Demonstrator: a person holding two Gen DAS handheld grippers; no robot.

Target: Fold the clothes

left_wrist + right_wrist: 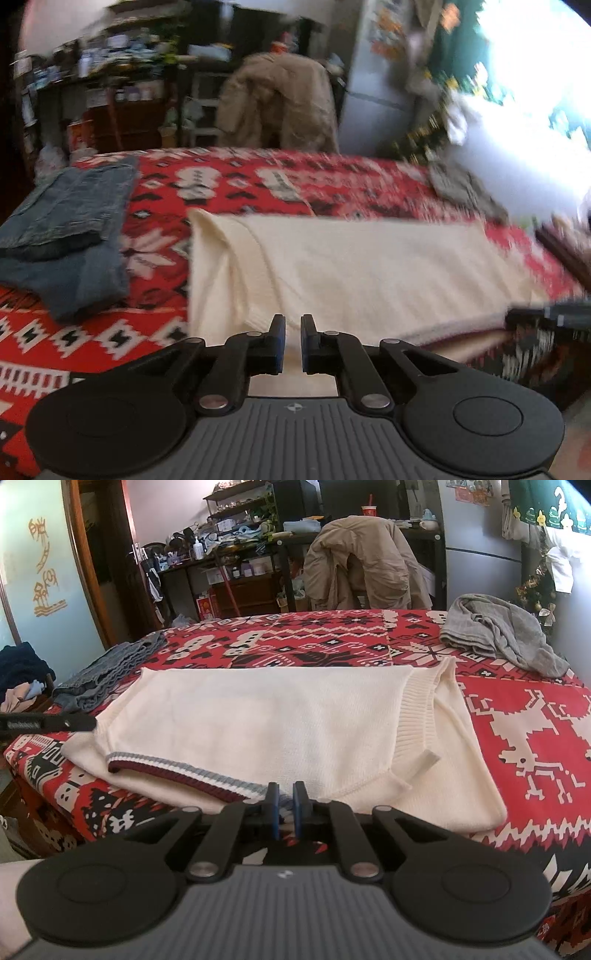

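Cream sweater (280, 716) in R gripper (284, 801) fingers.

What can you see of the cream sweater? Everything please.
The sweater is cream knit, lying flat and partly folded on the red patterned blanket. Its striped hem, maroon, white and pale blue, runs along the near edge; a ribbed collar shows at the right, with a side folded inward. The right gripper, jaws nearly closed, sits at the striped hem's end; a grip cannot be confirmed. The left gripper sits at the sweater's near edge, a narrow gap between its fingers. Folded jeans lie apart on one side, a crumpled grey garment on the other.
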